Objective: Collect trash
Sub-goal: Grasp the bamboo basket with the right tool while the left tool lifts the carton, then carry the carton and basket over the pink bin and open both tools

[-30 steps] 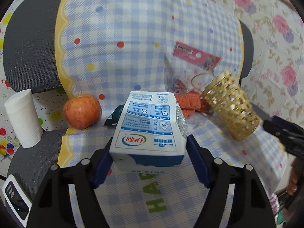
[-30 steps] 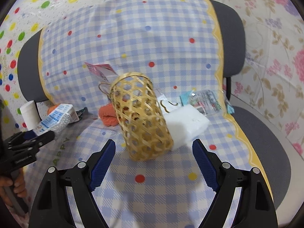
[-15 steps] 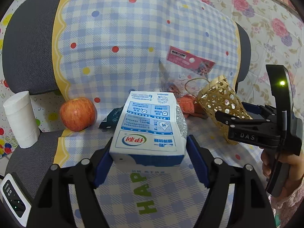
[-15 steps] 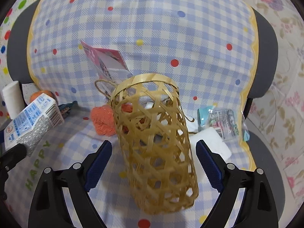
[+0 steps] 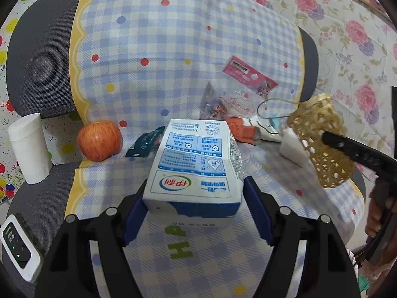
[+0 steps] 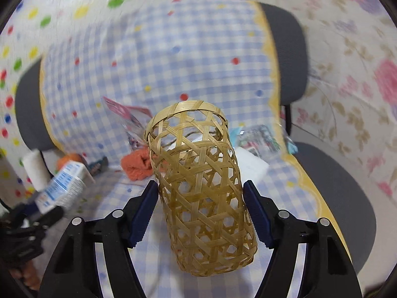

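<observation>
A: Carton (image 5: pixel 196 164) sits low centre of the left view, pinched at its base between the left gripper (image 5: pixel 194 207) pads. Looks held clear of the cloth (image 5: pixel 153 49), though lift is hard to judge.

B: And the basket (image 6: pixel 201 188)?

A: Centre of the right view, leaning, open mouth up toward the chair back. Right gripper (image 6: pixel 200 212) pads flank its lower half, touching or nearly so. A second ago those fingers stood well back with the basket lying ahead of them; half a second ago they were closing in. Whether the grip is firm yet, cannot tell.

B: Change on the left?

A: Little. Carton stays clamped the same way. The right tool has come into the right edge of the left view, beside the basket (image 5: pixel 322 144).

B: Meaning?

A: Likely the basket is being steadied as the bin, carton to follow.

B: Surroundings?

A: Apple (image 5: pixel 99 141) and paper roll (image 5: pixel 29 149) at mid left, dark wrapper (image 5: pixel 145 145) behind the carton, orange cloth (image 5: pixel 242 131) and white block (image 5: pixel 292 146) right of centre, pink packet (image 5: pixel 248 74) upper right.
</observation>
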The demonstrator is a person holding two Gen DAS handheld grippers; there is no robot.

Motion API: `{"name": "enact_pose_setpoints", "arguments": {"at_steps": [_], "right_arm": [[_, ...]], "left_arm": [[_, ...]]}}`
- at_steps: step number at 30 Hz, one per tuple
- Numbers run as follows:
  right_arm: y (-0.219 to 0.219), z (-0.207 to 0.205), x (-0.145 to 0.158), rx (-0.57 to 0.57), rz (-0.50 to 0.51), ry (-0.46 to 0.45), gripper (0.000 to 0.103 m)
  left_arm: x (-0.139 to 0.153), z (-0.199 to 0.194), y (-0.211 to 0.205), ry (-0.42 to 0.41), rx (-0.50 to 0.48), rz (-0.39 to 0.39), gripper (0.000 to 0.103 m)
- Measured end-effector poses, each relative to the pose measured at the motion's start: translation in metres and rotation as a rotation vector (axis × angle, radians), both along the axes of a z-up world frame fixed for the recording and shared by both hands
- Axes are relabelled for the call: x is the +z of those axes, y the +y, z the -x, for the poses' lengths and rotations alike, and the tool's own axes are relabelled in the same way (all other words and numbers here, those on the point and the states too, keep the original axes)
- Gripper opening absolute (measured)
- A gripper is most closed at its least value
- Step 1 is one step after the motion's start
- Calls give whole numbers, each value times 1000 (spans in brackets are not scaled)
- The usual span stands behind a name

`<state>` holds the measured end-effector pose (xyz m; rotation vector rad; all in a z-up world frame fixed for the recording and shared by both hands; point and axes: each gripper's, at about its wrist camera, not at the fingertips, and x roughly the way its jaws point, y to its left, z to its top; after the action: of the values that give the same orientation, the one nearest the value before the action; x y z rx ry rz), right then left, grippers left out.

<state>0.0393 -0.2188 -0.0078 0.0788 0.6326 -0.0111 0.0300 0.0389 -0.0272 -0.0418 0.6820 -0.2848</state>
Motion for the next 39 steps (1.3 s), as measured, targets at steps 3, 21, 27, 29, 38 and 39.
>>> {"name": "enact_pose_setpoints", "arguments": {"at_steps": [3,21,27,29,38,39], "right_arm": [[-14,23,6,-31,-40,-31,70],[-55,113,13,-141,-65,-90,70],[-59,142,20,-161,-67,-112,70],[-62,156,23,-181,-57,-119,70],[-93,238,31,-358,17,-129,71],[-97,247,31,-382,24,-128,71]], "left_arm": [[1,11,-9,-3,-19,-1,72],[12,69,-66,-47,-159,-28,72],[18,88,-94,-73,-241,-9,72],[19,96,-106,-83,-284,-1,72],[14,140,-176,-88,-516,12,72],[13,147,-186,-87,-549,13,72]]}}
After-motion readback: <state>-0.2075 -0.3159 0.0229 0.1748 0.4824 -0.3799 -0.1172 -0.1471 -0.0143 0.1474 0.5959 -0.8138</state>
